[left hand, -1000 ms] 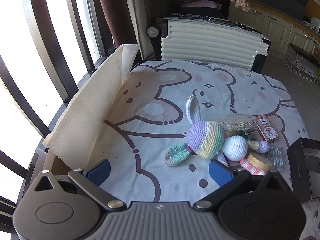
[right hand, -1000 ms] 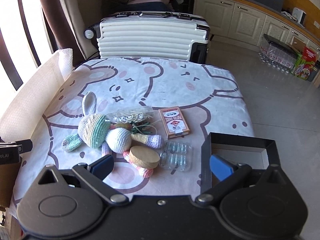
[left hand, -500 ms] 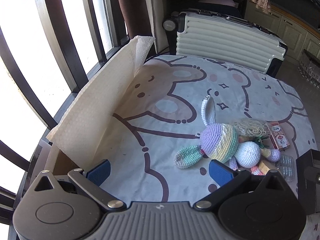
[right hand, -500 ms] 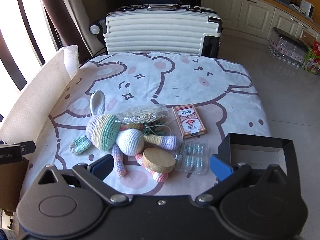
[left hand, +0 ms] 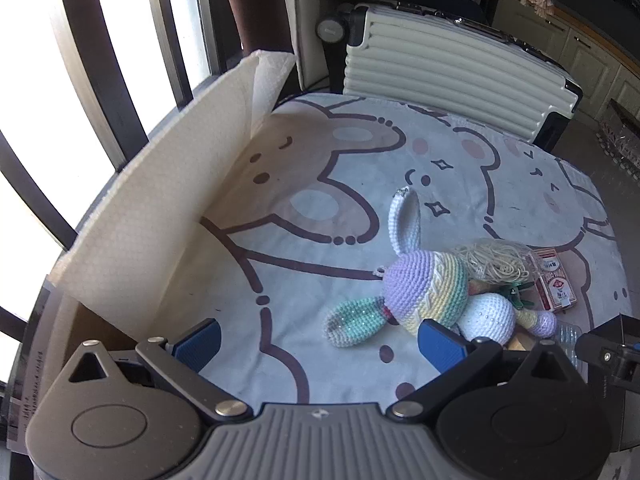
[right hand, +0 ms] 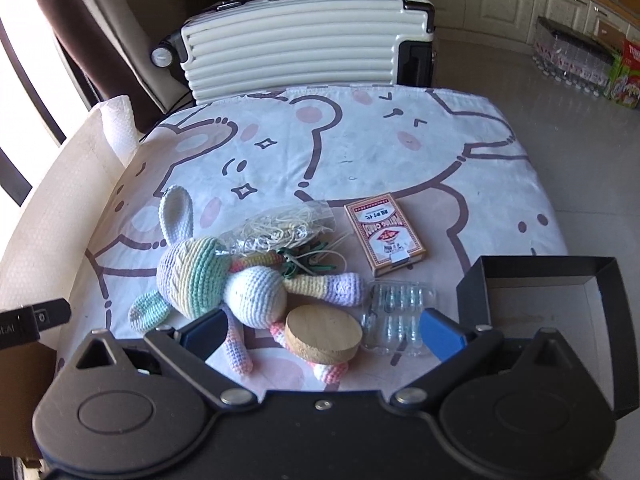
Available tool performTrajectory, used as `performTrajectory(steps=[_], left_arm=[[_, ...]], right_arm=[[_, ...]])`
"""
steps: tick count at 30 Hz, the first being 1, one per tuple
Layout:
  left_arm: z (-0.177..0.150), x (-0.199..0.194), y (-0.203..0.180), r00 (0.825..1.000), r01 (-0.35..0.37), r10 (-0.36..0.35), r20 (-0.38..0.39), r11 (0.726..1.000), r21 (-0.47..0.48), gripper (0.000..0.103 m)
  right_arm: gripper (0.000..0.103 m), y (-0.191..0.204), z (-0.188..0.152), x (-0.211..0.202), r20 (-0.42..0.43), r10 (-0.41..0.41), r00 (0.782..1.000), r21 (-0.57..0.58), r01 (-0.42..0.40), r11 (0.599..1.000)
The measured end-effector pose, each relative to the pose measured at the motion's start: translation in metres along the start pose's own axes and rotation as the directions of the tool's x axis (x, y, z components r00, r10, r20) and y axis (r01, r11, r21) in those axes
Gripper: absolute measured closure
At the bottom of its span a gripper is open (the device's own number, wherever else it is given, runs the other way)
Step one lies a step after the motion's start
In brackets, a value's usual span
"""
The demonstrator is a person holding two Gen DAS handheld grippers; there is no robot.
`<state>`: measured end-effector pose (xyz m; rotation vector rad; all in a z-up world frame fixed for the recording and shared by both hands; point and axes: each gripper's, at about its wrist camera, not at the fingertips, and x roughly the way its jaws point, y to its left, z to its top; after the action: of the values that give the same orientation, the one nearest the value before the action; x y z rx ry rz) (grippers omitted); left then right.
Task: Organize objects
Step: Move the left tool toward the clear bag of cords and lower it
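the rabbit toy (right hand: pixel 216 280) is knobbly crocheted yarn, the round lid (right hand: pixel 323 333) pale matt wood, the card box (right hand: pixel 384 238) glossy paperboard, the tablecloth (right hand: pixel 360 152) soft printed cloth.

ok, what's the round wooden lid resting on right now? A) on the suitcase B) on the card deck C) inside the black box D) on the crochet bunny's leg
D: in the right wrist view the round wooden lid lies over a pink striped leg of the crochet bunny, beside the clear blister pack, outside the black box.
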<state>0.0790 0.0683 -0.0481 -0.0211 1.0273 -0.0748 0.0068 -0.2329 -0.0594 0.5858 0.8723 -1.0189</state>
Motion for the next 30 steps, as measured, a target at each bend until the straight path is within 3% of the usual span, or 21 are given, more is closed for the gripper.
performTrajectory(steps=[7, 19, 30], left_arm=[[0.009, 0.025, -0.015, 0.998, 0.06, -0.06, -0.017, 0.998, -0.017, 0.0], [0.027, 0.048, -0.053, 0.986, 0.161, -0.16, 0.046, 0.987, -0.028, 0.0], [0.04, 0.074, -0.084, 0.964, 0.25, -0.251, 0.082, 0.968, 0.028, 0.0]], right_arm=[[0.0, -0.009, 0.011, 0.02, -0.039, 0.031, 0.999, 0.074, -0.028, 0.997], [0.008, -0.024, 0.011, 0.05, -0.105, 0.136, 0.985, 0.165, -0.117, 0.979], [0.022, -0.032, 0.014, 0.086, -0.177, 0.132, 0.975, 0.19, -0.097, 0.977]])
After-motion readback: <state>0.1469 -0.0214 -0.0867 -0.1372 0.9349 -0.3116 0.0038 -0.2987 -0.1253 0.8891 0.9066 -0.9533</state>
